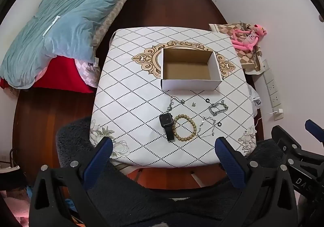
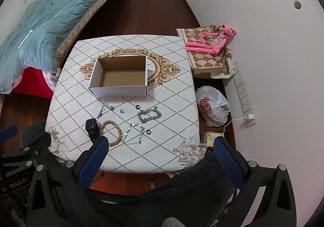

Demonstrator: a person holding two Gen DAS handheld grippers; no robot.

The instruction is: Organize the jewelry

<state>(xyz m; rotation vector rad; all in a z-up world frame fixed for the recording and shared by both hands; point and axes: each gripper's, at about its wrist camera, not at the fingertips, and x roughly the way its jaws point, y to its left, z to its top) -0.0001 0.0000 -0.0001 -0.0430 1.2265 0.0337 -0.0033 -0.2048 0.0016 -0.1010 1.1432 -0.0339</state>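
Note:
An empty white cardboard box (image 1: 190,82) (image 2: 119,90) stands open in the middle of a small table (image 1: 131,105) (image 2: 172,105). In front of it lie a black smartwatch (image 1: 166,123) (image 2: 92,126), a wooden bead bracelet (image 1: 185,130) (image 2: 112,131), a chunky silver chain (image 1: 218,108) (image 2: 149,116), thin silver chains (image 1: 206,127) (image 2: 133,133) (image 1: 174,102), two black rings (image 1: 219,124) (image 1: 207,101) and small earrings (image 1: 193,104). My left gripper (image 1: 164,146) and right gripper (image 2: 161,146) are both open and empty, held above the table's near edge.
A bed with a blue quilt (image 1: 66,20) is to the left. A pink plush toy (image 2: 212,42) lies on a checked cloth at the right. A white plastic bag (image 2: 213,107) and a power strip (image 2: 243,93) are by the right wall.

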